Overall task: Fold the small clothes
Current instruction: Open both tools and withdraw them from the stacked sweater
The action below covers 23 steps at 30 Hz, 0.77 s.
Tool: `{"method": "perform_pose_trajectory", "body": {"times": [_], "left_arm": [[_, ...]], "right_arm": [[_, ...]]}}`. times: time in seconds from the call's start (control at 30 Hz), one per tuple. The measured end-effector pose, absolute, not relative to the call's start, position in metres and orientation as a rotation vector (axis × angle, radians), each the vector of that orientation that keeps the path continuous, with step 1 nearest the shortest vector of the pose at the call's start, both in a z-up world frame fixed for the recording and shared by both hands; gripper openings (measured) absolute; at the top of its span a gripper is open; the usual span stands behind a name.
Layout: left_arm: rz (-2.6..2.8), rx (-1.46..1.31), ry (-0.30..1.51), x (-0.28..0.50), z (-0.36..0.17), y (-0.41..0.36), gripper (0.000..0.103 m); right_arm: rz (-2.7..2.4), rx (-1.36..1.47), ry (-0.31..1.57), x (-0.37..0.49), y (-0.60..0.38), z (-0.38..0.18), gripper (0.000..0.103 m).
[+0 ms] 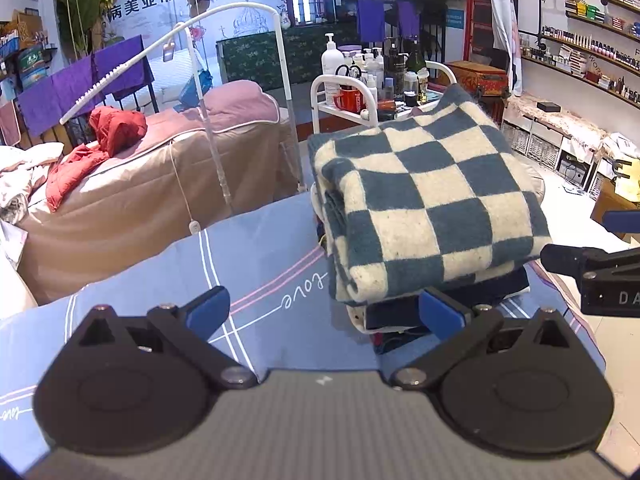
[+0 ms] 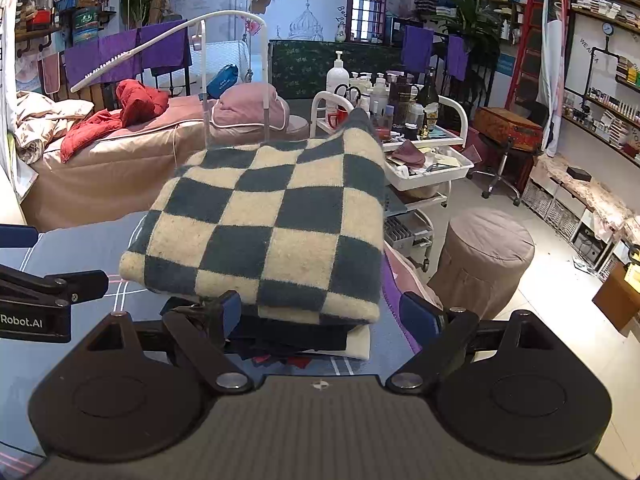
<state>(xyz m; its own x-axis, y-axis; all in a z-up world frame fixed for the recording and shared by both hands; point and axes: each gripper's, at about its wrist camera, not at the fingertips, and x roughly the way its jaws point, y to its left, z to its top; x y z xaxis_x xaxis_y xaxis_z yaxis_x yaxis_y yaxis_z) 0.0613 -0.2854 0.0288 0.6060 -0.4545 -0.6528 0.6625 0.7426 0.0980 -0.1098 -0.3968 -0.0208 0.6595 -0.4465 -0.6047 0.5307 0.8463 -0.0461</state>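
Observation:
A folded checkered garment (image 1: 428, 208), teal and cream, tops a stack of folded clothes (image 1: 404, 316) on a blue sheet (image 1: 256, 264) with pink and white lines. My left gripper (image 1: 324, 312) is open just left of the stack's near corner, its right pad (image 1: 438, 314) beside the dark lower layers. In the right wrist view the same checkered garment (image 2: 272, 224) lies ahead of my right gripper (image 2: 324, 316), which is open with nothing between its fingers; the lower stack (image 2: 296, 340) sits in front of the jaws. Each gripper shows at the other's frame edge.
A pink massage bed (image 1: 140, 184) with a red jacket (image 1: 100, 148) stands to the left. A white trolley (image 2: 428, 168) of bottles stands behind the stack, and a round pink stool (image 2: 484, 252) sits on the floor at right. Shelves line the right wall.

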Motion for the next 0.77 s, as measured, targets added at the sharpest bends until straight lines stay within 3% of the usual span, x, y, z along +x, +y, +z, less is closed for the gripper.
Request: {"method": "perform_pose_trajectory", "body": {"times": [0.77], "left_arm": [[-0.669, 0.382, 0.608, 0.0552, 0.0275, -0.2944, 0.103]], "right_arm": [[-0.544, 0.134, 0.668, -0.1022, -0.3985, -0.0244, 0.103]]}}
